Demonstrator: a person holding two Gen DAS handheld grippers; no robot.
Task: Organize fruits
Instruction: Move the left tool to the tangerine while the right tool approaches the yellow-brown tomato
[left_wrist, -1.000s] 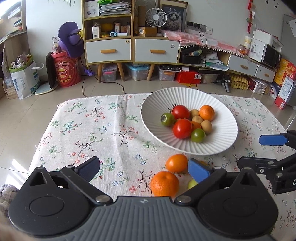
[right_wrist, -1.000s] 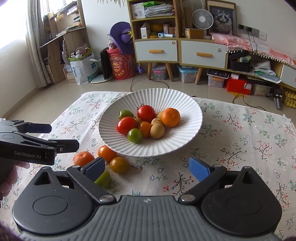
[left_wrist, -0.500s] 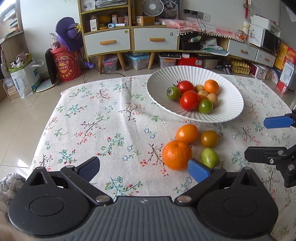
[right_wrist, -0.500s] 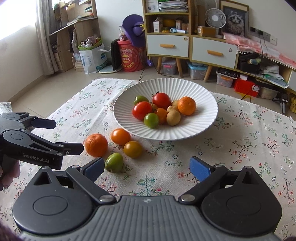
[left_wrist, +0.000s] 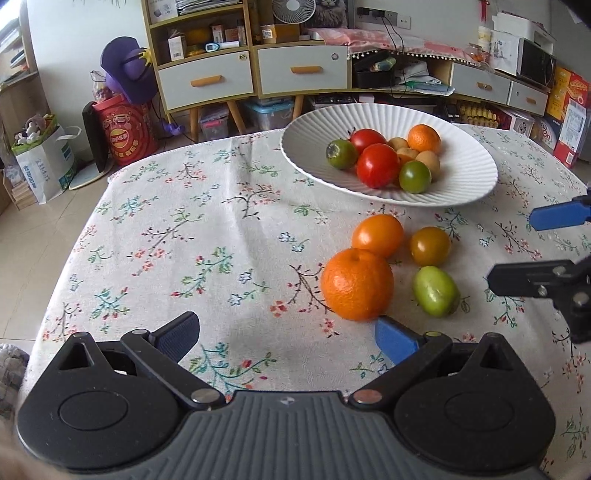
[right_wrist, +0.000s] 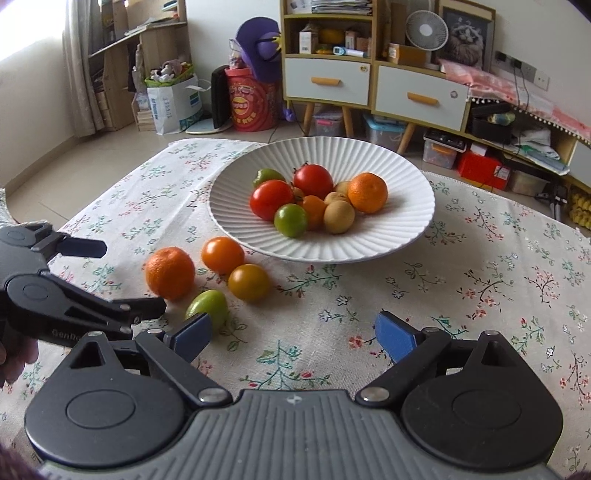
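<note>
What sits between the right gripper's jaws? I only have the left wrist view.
Observer: Only cloth. The right gripper has its jaws wide and closing; the green fruit lies just past its left pad, outside the gap.
Operator: And how does my left gripper look from the right wrist view?
Observer: The left gripper is open, with the orange just ahead of its tips, not between them. Whether a finger touches it, I cannot tell.
</note>
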